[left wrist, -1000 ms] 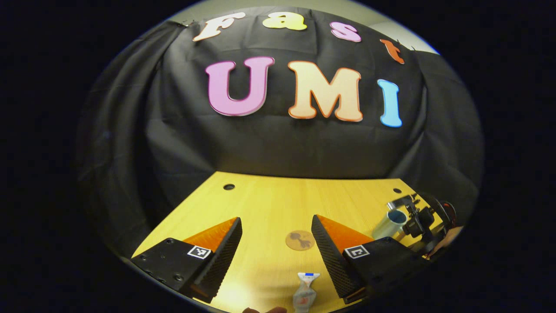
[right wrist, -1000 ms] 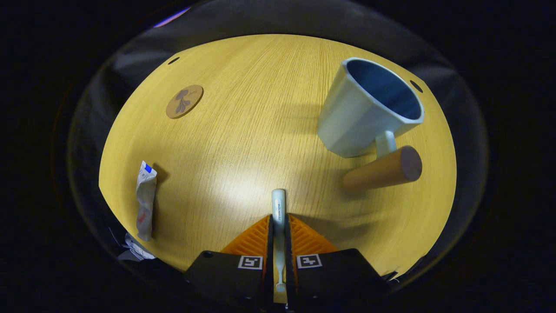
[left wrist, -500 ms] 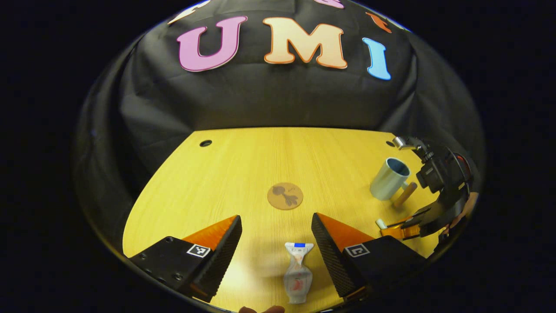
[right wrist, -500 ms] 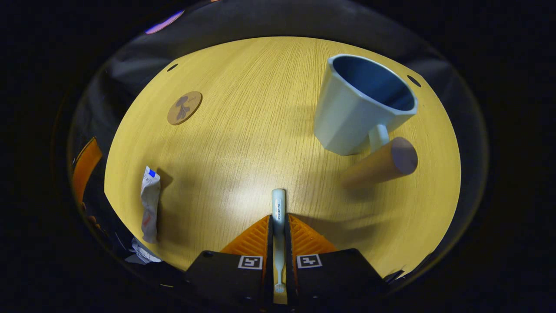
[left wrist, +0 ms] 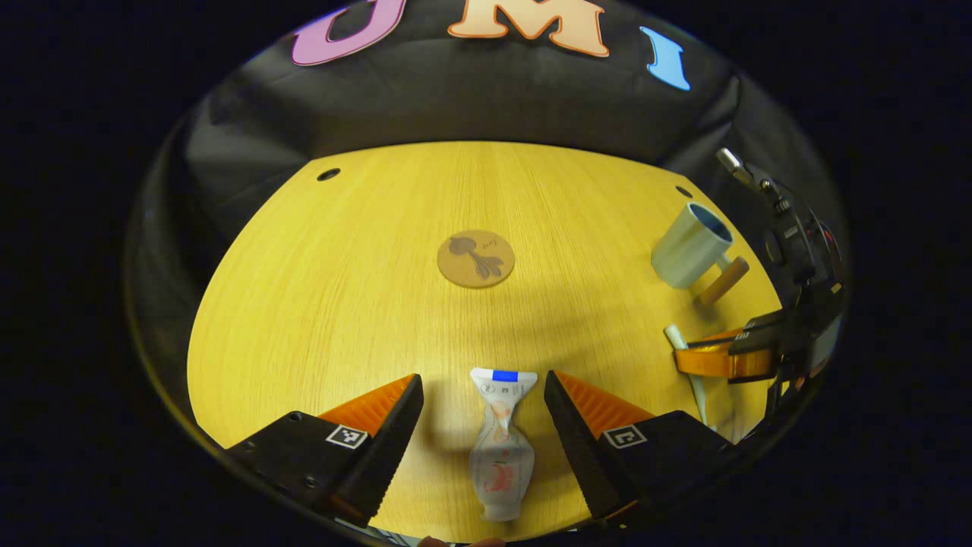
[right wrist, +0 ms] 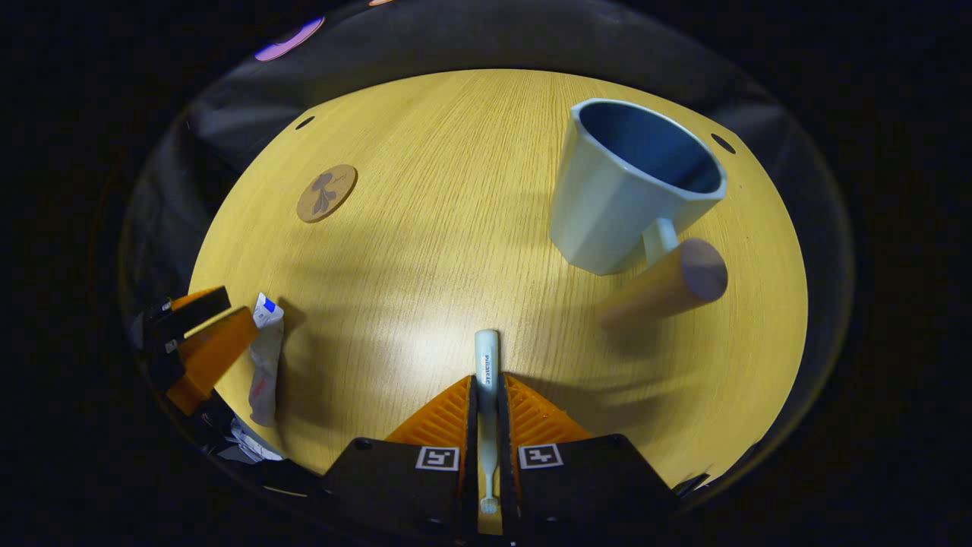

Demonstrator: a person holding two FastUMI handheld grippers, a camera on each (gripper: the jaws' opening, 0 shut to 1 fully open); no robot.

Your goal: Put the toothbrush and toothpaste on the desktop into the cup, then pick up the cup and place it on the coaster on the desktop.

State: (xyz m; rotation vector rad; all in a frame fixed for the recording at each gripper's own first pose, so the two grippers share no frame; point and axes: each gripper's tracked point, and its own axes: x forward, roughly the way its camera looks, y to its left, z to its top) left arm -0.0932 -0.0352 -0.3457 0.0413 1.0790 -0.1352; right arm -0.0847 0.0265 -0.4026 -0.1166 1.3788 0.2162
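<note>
Lying flat on the wooden desktop (left wrist: 319,289), the toothpaste (left wrist: 499,441) sat near the front edge in the left gripper view, its blue-striped flat end pointing away and its near end close to the lower rim of the picture. The left gripper (left wrist: 484,414) hung over it with its 2 fingers spread wide, 1 on each side of the tube and apart from it; whether the tips touched the desktop could not be told. Farther off, near the middle of the desktop, lay the round coaster (left wrist: 476,258) with a dark figure on it, nothing standing on it. To the far right stood the pale cup (left wrist: 689,247) with its blue inside and wooden handle, upright and with nothing visible in it. Nearer than the cup, at the right edge, the right gripper (left wrist: 710,361) was partly cut off, with the toothbrush (left wrist: 687,365) crossing its fingers.

In the right gripper view, the left gripper (right wrist: 220,334) showed at the left beside the toothpaste (right wrist: 266,365), its body lost in the dark. The coaster (right wrist: 326,193) lay far left. The right gripper (right wrist: 487,403) was closed on the toothbrush (right wrist: 487,365), both fingers pressed against the shaft, the handle end jutting forward above the desktop (right wrist: 456,228) and the bristles small and hard to see between the blocks. The cup (right wrist: 630,190) stood to the far right.
</note>
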